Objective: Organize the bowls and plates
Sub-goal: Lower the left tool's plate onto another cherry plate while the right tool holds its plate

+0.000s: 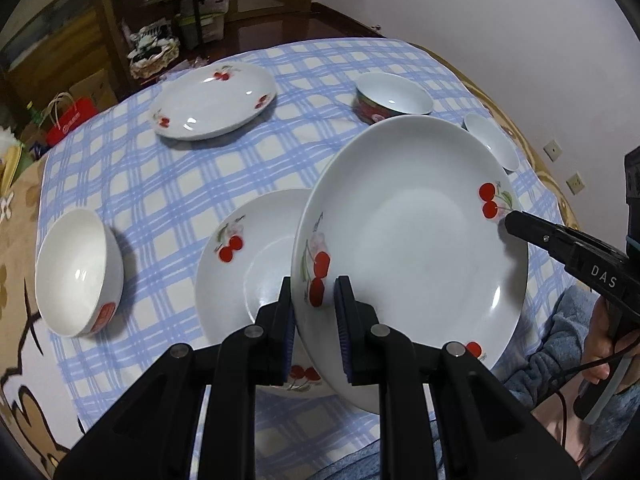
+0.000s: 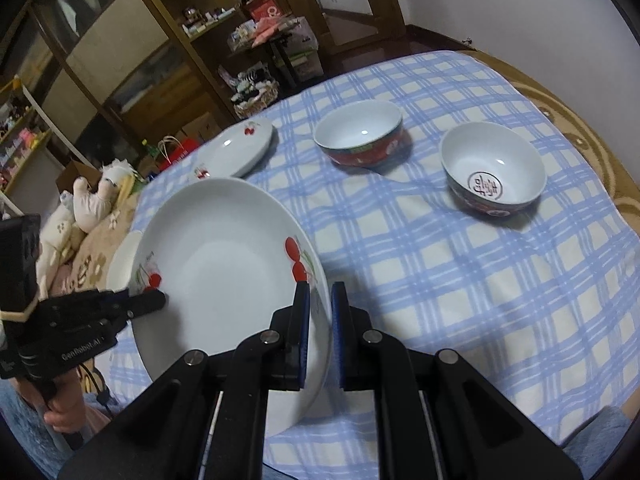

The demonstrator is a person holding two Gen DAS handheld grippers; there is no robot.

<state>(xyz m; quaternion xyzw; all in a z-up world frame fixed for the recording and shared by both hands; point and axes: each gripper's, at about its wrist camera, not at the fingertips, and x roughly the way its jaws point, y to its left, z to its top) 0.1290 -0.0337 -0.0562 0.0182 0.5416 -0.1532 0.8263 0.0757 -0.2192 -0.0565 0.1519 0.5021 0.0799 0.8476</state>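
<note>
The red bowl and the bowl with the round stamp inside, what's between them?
Nothing but bare blue checked tablecloth. The right wrist view shows the red bowl and the stamped bowl standing apart, with only cloth in the gap.

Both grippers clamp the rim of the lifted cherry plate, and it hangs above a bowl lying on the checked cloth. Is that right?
Not quite. The left gripper and right gripper do clamp the lifted cherry plate, but what lies beneath it on the checked cloth is a second cherry plate, not a bowl. The left wrist view shows it.
</note>
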